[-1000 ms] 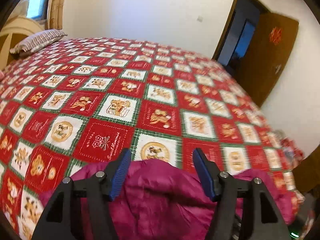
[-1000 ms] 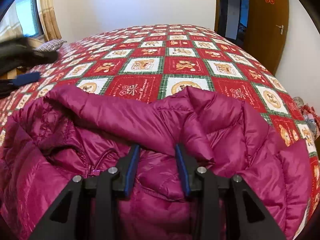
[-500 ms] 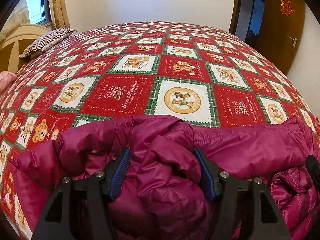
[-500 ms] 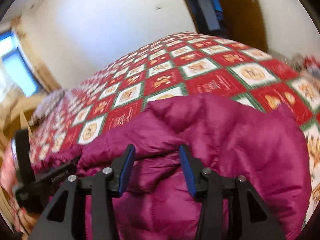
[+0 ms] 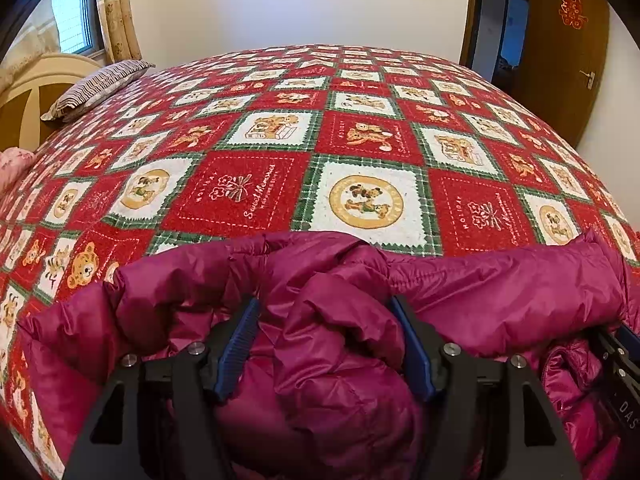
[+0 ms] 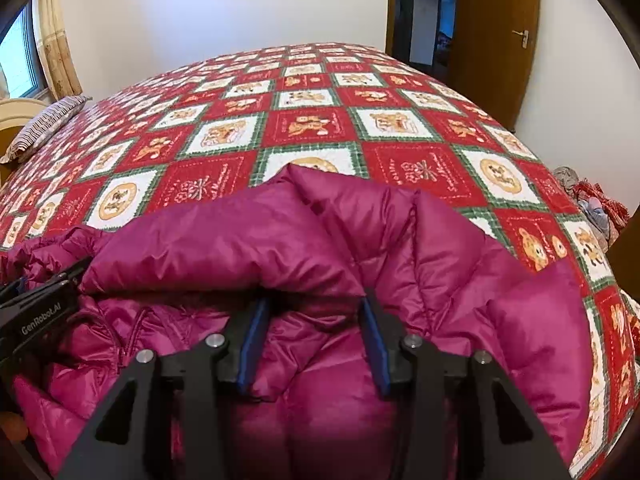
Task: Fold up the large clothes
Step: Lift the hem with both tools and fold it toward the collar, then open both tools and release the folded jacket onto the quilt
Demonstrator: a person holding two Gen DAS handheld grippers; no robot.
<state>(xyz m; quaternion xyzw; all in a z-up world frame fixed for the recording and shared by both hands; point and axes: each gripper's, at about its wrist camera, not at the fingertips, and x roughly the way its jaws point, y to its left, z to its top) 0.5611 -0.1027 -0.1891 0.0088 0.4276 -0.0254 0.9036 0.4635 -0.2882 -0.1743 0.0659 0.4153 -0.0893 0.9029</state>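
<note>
Bedspread [image 5: 248, 196] open beyond jacket [image 5: 340, 360] edge.

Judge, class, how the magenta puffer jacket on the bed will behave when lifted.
The magenta puffer jacket lies bunched in soft folds, so it probably droops. Its quilted puffiness suggests lightness for its bulk. The shiny shell may slip between the right gripper pads.

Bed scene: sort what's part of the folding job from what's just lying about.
Part of the job:
- magenta puffer jacket
- left gripper, fabric bunched between its fingers
- right gripper, straddling a fold
- patchwork bedspread, the work surface

Lying about:
- striped pillow
- pink cushion
- clothes pile beside the bed
</note>
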